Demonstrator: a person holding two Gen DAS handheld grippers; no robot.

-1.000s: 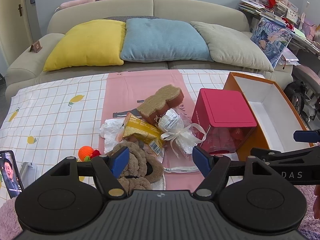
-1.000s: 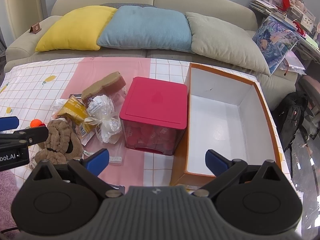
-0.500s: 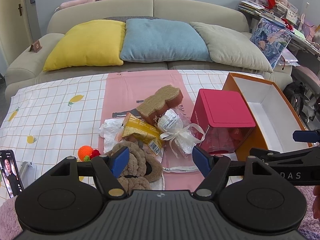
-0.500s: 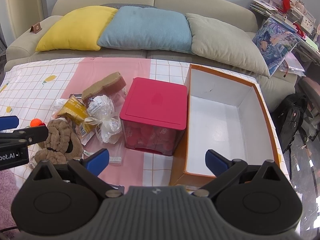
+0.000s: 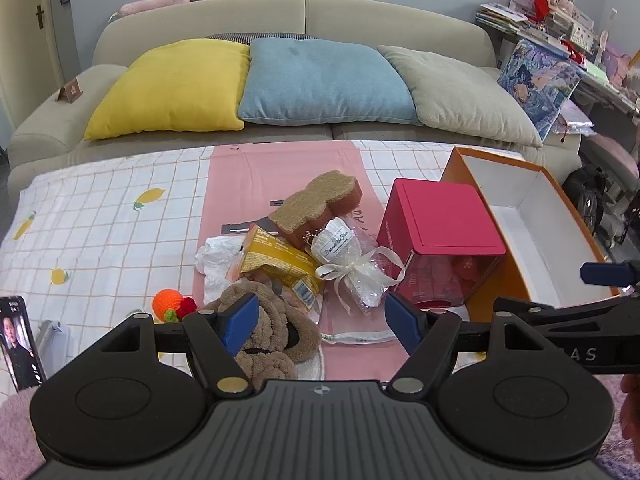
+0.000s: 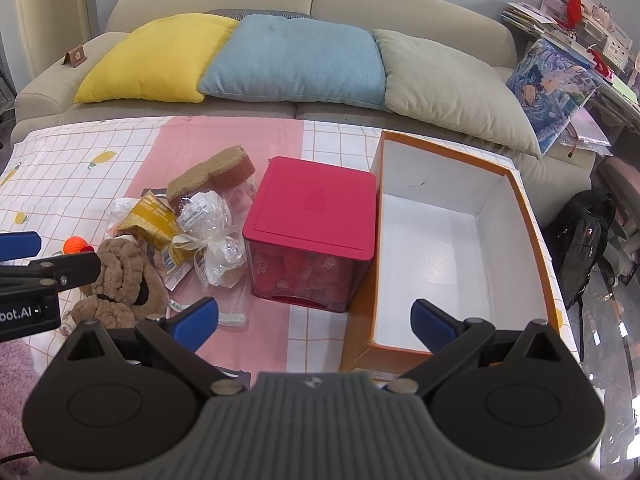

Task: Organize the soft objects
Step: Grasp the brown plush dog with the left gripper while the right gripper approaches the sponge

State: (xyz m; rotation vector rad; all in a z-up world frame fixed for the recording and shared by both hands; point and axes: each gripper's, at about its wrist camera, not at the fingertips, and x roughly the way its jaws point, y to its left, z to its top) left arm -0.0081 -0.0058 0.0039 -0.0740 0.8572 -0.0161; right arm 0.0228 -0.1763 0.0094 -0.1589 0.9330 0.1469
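Both grippers are hovering low in the frame with nothing in them. The left gripper [image 5: 322, 322] is holding its blue fingers wide apart just above the brown plush toy [image 5: 268, 328], which is lying at lower centre of the left view. The right gripper [image 6: 314, 322] is also spread open, sitting in front of the orange box [image 6: 520, 208] at right. The soft pile, with a sponge [image 5: 316, 206] and a white ribboned bag [image 5: 352, 264], is resting left of the red-lidded container [image 6: 312, 208].

Three cushions [image 5: 320, 80], two boxes [image 6: 460, 240], one sponge [image 5: 316, 208].
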